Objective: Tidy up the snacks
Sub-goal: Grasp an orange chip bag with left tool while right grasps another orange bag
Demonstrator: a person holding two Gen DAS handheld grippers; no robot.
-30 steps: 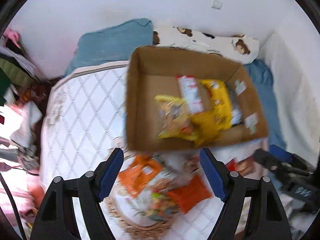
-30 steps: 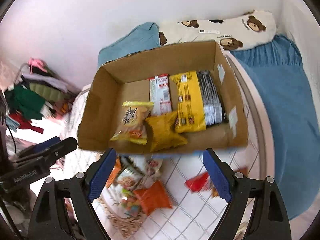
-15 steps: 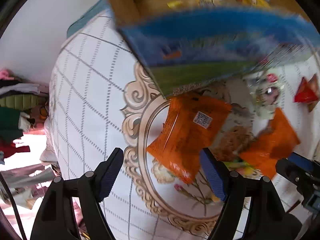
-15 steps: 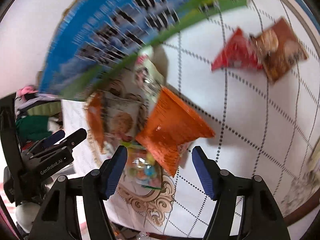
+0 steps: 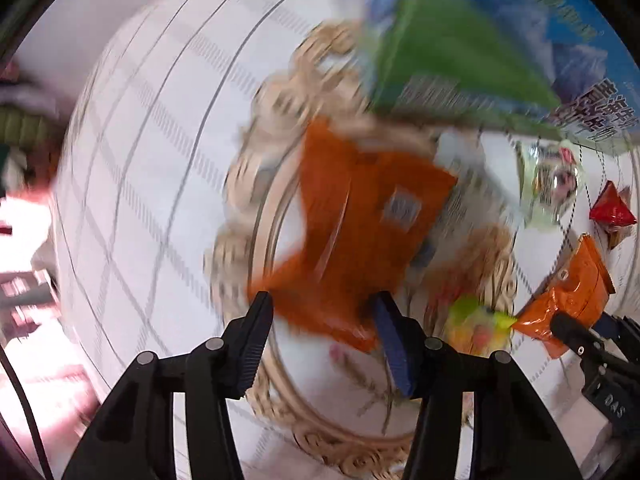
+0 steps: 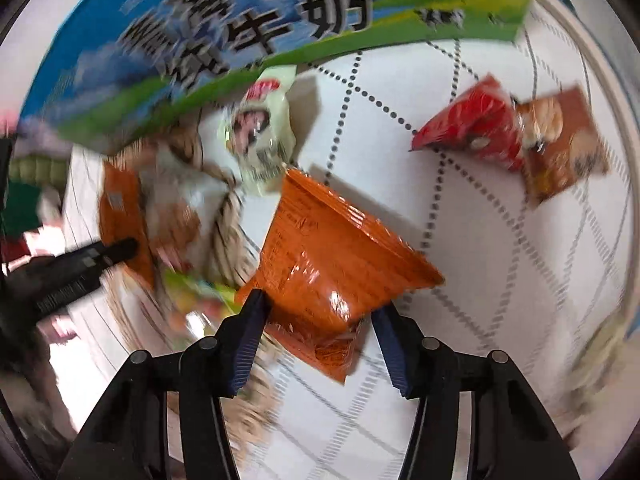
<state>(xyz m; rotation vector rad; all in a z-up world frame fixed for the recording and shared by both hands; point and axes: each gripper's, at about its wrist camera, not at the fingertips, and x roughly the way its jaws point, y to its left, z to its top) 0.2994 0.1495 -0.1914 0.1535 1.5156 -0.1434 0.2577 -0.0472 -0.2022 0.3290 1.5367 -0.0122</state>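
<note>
Two grippers are pointing down at a white quilted cover [image 6: 460, 184], each over its own orange packet.

Left gripper [image 5: 324, 312]: jaws closing. Left orange packet [image 5: 360, 216] is lying between the fingers, its lower end at the tips, its body stretching away toward 12 o'clock. Both fingertips are meeting the packet's edges, blue pad [image 5: 390, 336] at its right corner. View is heavily blurred, so a firm pinch cannot be told for sure.

Right gripper [image 6: 320, 312]: jaws closing. Right orange packet [image 6: 336, 248] is sitting between the fingers, narrow crimped end hanging down past the tips, wide end fanning toward 1 o'clock. Left pad is touching the packet's lower left corner; right pad is at its right edge.

Printed blue-and-green carton side [image 6: 248, 36] is filling the 12 o'clock band of both views. Pale green packet [image 6: 260, 140] is lying at 11 o'clock from the right gripper, just under the carton. Red packet [image 6: 472, 124] and brown packet [image 6: 560, 148] are overlapping at 2 o'clock, well apart from the gripper. Multicoloured candy bag [image 5: 476, 320] is lying between the two orange packets.
</note>
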